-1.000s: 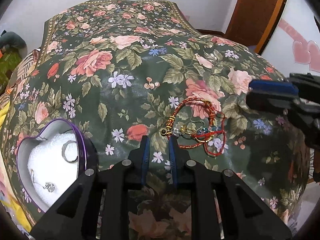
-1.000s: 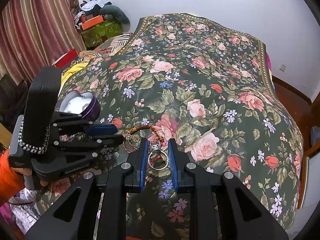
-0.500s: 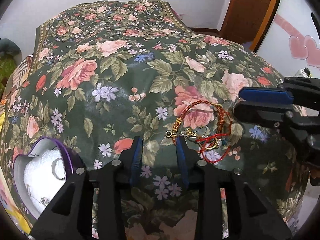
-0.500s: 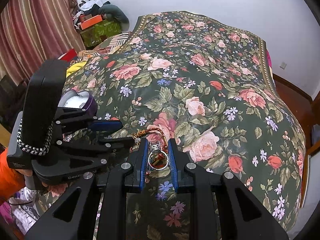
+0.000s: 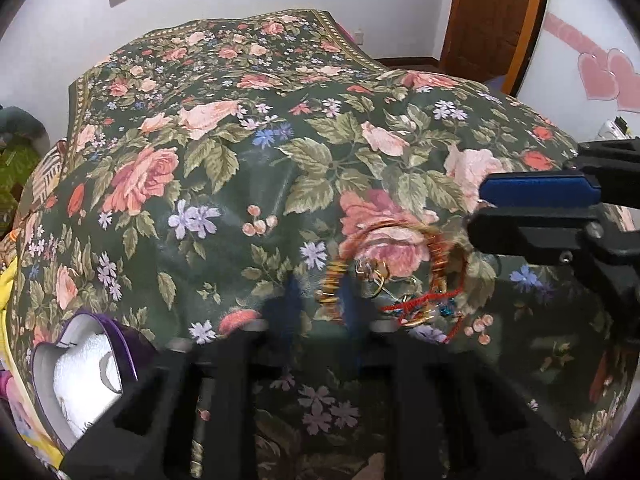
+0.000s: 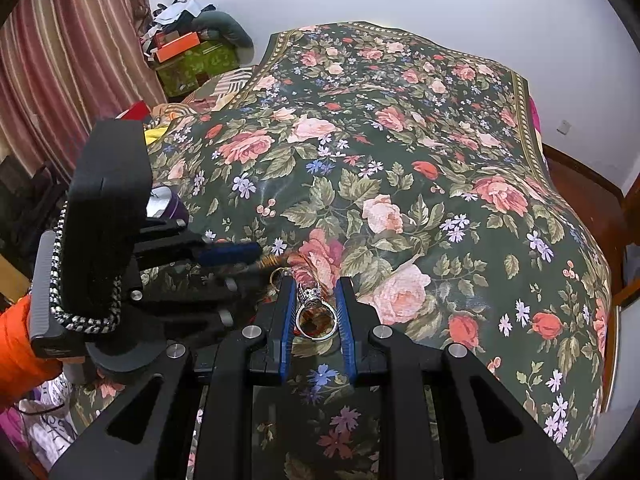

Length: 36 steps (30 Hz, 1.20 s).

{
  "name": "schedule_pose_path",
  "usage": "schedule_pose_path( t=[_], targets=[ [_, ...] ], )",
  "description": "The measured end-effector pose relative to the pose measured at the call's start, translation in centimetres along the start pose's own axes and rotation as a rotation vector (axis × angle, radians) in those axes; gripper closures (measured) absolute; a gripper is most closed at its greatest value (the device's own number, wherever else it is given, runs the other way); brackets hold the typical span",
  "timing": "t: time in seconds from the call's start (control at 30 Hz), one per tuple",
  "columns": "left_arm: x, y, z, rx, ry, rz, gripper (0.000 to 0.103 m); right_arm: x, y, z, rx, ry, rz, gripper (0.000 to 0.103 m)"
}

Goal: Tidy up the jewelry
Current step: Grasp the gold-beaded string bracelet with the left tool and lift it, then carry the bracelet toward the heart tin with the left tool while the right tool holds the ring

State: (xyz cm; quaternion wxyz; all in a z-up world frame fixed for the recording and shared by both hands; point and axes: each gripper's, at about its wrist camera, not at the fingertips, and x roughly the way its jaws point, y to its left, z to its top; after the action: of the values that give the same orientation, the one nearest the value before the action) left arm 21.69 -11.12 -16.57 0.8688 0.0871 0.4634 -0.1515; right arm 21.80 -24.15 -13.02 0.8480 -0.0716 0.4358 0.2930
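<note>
On the bed [image 6: 460,128], over its floral cover, the right claw [image 6: 316,312] grips a silver ring [image 6: 314,314] between its blue pads. Just ahead and to its left lies a tangle of red and orange cord bracelets [image 5: 404,276]. The left claw [image 5: 320,312], blurred in its own view, has just been closing at the tangle's orange end; whether it pinches the cord I cannot tell. Left of it sits a purple heart-shaped box [image 5: 80,364] with white lining.

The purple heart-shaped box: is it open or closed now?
Open: the purple box has no lid on, and its white lining and a ring inside show.
</note>
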Motion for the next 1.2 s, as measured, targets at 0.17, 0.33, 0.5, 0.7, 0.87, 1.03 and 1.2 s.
schedule_pose_path(
  t=[0.17,0.33,0.5,0.7,0.87,1.03,1.2],
  targets=[
    [-0.9,1.5,-0.1,-0.059,-0.021,-0.014,0.098,-0.4,-0.1,0.2,0.009,-0.01,0.001,0.085],
    [-3.5,2.6,-0.3,-0.084,-0.072,0.002,0.098,-1.1,0.5,0.7,0.005,-0.032,-0.002,0.085],
    [-6.7,3.1,-0.1,-0.1,-0.14,0.0,0.098,-2.2,1.3,1.4,0.0,-0.064,-0.001,0.085],
    [-10.6,3.3,0.1,-0.108,-0.22,-0.005,0.098,-3.2,2.2,1.7,-0.007,-0.089,0.002,0.085],
    [-13.1,3.4,-0.1,-0.121,-0.26,-0.011,0.098,-4.3,2.9,1.9,-0.008,-0.115,0.007,0.085],
    [-15.5,3.7,-0.5,-0.138,-0.302,-0.006,0.098,-5.4,3.6,2.4,-0.007,-0.147,0.017,0.085],
    [-17.4,4.3,-1.0,-0.154,-0.336,0.018,0.098,-6.0,4.4,2.9,-0.019,-0.17,0.028,0.085]
  ],
)
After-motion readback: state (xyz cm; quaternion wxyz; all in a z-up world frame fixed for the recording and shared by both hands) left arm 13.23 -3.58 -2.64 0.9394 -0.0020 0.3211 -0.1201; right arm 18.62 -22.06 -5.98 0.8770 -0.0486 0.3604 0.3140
